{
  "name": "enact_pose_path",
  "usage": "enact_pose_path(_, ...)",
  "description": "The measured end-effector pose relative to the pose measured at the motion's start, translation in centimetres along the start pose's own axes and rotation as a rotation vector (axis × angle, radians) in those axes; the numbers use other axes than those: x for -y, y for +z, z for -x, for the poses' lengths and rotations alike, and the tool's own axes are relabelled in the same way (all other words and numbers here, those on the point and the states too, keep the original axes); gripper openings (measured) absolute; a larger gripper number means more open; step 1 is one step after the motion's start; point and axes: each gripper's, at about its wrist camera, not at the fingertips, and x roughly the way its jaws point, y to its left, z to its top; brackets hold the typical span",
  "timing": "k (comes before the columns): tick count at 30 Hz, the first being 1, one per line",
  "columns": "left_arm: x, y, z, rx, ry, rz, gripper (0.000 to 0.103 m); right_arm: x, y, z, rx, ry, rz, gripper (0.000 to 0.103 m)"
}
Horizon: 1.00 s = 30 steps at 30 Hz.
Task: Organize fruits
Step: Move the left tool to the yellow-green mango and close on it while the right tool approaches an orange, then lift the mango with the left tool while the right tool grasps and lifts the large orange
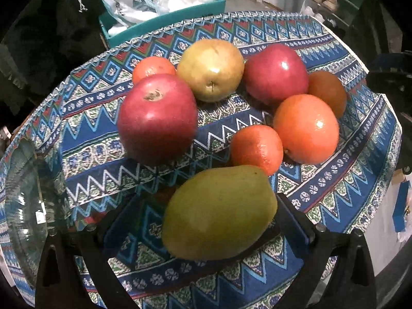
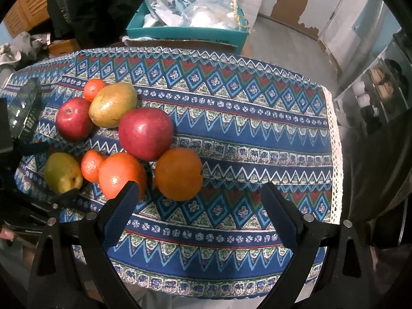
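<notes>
Fruit lies clustered on the patterned cloth. My left gripper (image 1: 219,211) has its jaws around a green pear (image 1: 219,213); it also shows in the right wrist view (image 2: 63,172). Behind it are two red apples (image 1: 157,118) (image 1: 275,73), a yellow-brown pear (image 1: 211,69), oranges (image 1: 306,128) (image 1: 327,92) and small tangerines (image 1: 256,149) (image 1: 153,68). My right gripper (image 2: 200,206) is open and empty, just short of an orange (image 2: 179,173) and beside another orange (image 2: 122,175). A red apple (image 2: 145,134) sits behind them.
A clear glass bowl (image 1: 23,206) stands at the table's left edge, also in the right wrist view (image 2: 22,108). A teal box (image 1: 164,23) with plastic bags sits behind the table. The cloth's right half (image 2: 257,141) bears no objects. Shelves (image 2: 381,90) stand at the right.
</notes>
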Motion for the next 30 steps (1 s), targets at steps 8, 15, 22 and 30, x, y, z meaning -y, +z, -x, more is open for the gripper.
enact_pose_path(8,0.3,0.1,-0.6,-0.001,-0.058,-0.024,0.079,0.5,0.0,-1.1,-0.02,0.005,-0.006,0.095)
enact_pose_path(15,-0.7,-0.4,-0.1,0.035,-0.089,0.006,0.079,0.4,0.4,-2.3,-0.038,0.024,0.005,0.095)
enact_pose_path(22,-1.2,-0.2,1.2,0.094,-0.101,0.029,0.079,0.2,1.0,-3.9,-0.071,0.061,0.0,0.095)
enact_pose_path(30,-2.1,0.4,3.6,0.177,-0.103,0.053,0.079,0.8,1.2,-7.4,-0.149,0.138,-0.068,0.086)
